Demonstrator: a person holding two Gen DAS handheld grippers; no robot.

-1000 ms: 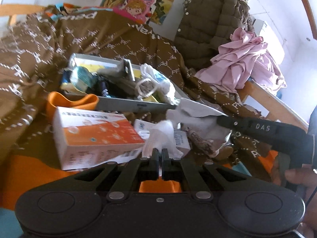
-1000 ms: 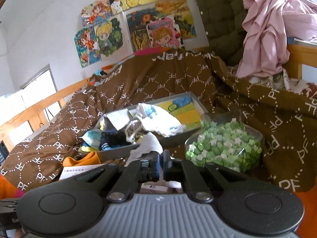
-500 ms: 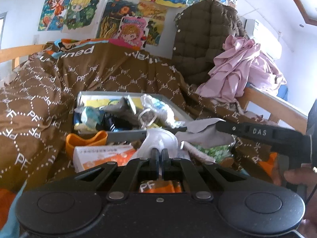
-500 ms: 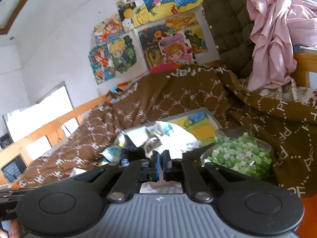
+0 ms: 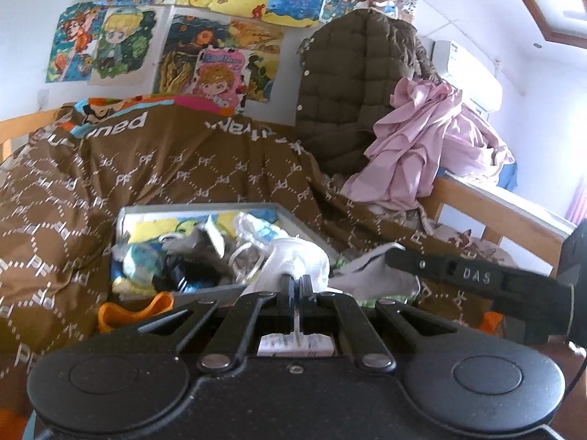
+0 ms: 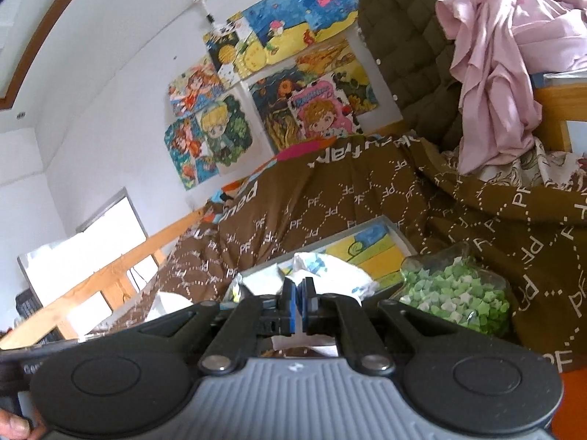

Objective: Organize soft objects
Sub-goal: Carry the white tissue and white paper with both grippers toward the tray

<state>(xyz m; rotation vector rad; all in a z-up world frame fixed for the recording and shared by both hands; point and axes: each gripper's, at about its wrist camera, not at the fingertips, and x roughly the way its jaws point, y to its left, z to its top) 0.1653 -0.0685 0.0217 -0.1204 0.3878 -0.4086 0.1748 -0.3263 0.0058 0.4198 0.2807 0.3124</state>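
Observation:
My left gripper (image 5: 295, 286) is shut on a white knitted glove (image 5: 299, 256), held up over the near edge of a grey tray (image 5: 304, 229). In the left wrist view my right gripper (image 5: 390, 256) reaches in from the right, shut on a pale grey cloth (image 5: 370, 277) that hangs from its tip. In its own view the right gripper (image 6: 299, 293) shows its jaws pressed together in front of the tray (image 6: 398, 233). The tray holds a white plastic bag (image 6: 332, 273), dark socks and other small soft things (image 5: 176, 256).
A brown patterned quilt (image 5: 205, 168) covers the bed. A jar of green paper stars (image 6: 456, 295) stands right of the tray. An orange item (image 5: 134, 311) lies at the tray's near left corner. A padded jacket (image 5: 352, 84) and pink garment (image 5: 422, 150) hang over the wooden rail (image 5: 488, 201).
My left gripper has risen with the white glove, and the orange and white box has dropped out of its view. The right gripper has rolled a little, still holding the cloth.

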